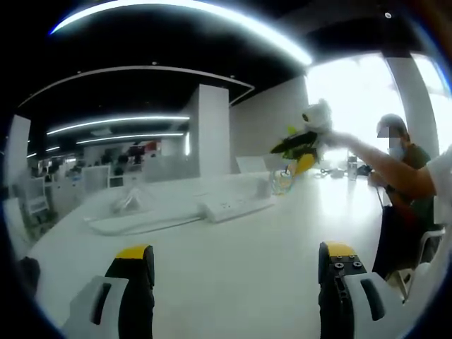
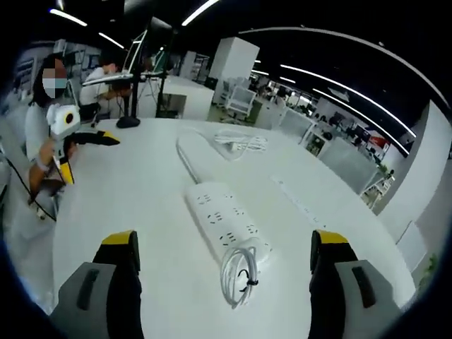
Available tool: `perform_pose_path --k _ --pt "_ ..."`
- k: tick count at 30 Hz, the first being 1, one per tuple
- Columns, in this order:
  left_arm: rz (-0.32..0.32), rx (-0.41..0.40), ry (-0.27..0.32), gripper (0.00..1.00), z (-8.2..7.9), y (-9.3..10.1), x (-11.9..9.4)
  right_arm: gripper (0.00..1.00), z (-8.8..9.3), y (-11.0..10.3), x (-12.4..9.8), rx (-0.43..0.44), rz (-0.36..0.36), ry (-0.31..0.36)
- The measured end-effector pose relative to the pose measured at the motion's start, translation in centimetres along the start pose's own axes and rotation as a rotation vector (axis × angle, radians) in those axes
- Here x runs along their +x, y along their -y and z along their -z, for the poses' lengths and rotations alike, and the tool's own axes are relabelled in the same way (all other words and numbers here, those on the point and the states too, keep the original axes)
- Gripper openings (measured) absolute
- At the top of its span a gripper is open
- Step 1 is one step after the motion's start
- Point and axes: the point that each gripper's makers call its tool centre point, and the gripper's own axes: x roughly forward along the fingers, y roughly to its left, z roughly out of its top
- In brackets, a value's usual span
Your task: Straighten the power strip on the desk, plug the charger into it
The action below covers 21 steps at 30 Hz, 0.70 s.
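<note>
In the left gripper view the left gripper hovers over the white desk with its jaws spread wide and nothing between them; the power strip lies well ahead of it, near the middle of the desk, and further right the right gripper comes into sight in a person's outstretched hand. In the right gripper view the left gripper shows at the far left, the right gripper's jaws are equally parted and empty, and the strip lies between them at a slant, its cord running off toward the far edge. A coiled white cable rests against the strip's near end, probably the charger's lead, though the charger's body cannot be made out. The strip looks like a rigid, light plastic bar that will likely slide easily on the smooth desk, so it is best pinched across its narrow width near one end and swung, or steadied with one gripper while the other plugs. The cable is soft and springy; the plug body, once found, is the better place to grip it.
</note>
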Motion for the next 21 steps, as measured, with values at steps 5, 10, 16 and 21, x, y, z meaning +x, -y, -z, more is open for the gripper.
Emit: perform_pose_path --k 5,10,16,21 --pt "0.001 0.000 0.000 0.99 0.0 0.0 0.0 1.00 -0.2 0.0 -0.9 0.032 0.015 0.053" --pt "0.004 0.001 -0.001 0.99 0.0 0.0 0.1 1.00 -0.2 0.2 -2.0 0.052 0.046 0.098" --pt "0.007 0.002 -0.001 0.99 0.0 0.1 0.2 1.00 0.0 0.0 -3.4 0.088 0.065 0.158" --pt "0.009 0.002 0.000 0.99 -0.1 0.2 0.3 1.00 0.6 -0.2 -4.3 0.121 0.083 0.192"
